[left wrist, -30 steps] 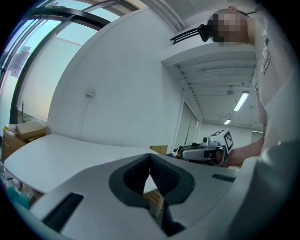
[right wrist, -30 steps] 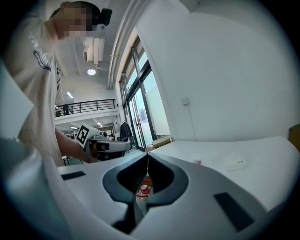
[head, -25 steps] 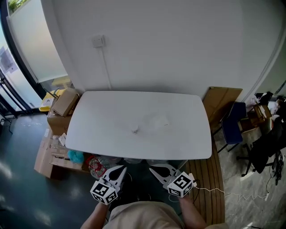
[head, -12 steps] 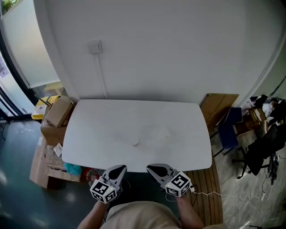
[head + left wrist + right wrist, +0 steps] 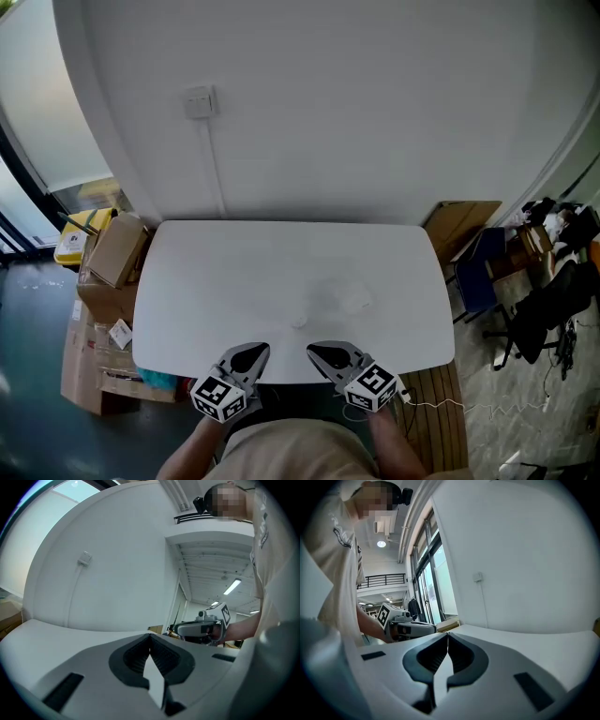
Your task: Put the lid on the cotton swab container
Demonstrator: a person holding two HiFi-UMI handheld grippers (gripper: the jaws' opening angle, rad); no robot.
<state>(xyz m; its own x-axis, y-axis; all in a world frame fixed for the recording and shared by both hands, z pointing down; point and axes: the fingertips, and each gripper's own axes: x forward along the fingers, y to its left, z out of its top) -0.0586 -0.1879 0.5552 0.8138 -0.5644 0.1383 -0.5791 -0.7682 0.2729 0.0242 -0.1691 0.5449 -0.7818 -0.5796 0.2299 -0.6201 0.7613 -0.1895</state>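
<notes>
Now left gripper (image 5: 246,355) and right gripper (image 5: 323,354) are sitting at lower centre, ribbed dark pads (image 5: 163,657) pressed together on nothing. Beyond, mid-frame on the smooth white table (image 5: 206,281), the cotton swab container (image 5: 349,298) is showing as a faint clear blur beside a whitish dot (image 5: 298,322).

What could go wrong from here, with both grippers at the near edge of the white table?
1. The clear piece and the small pale piece barely show against the white table, so a grasp may be misjudged.
2. The left gripper and the right gripper have shut, empty fingers; reaching in like this might push the pieces away.
</notes>
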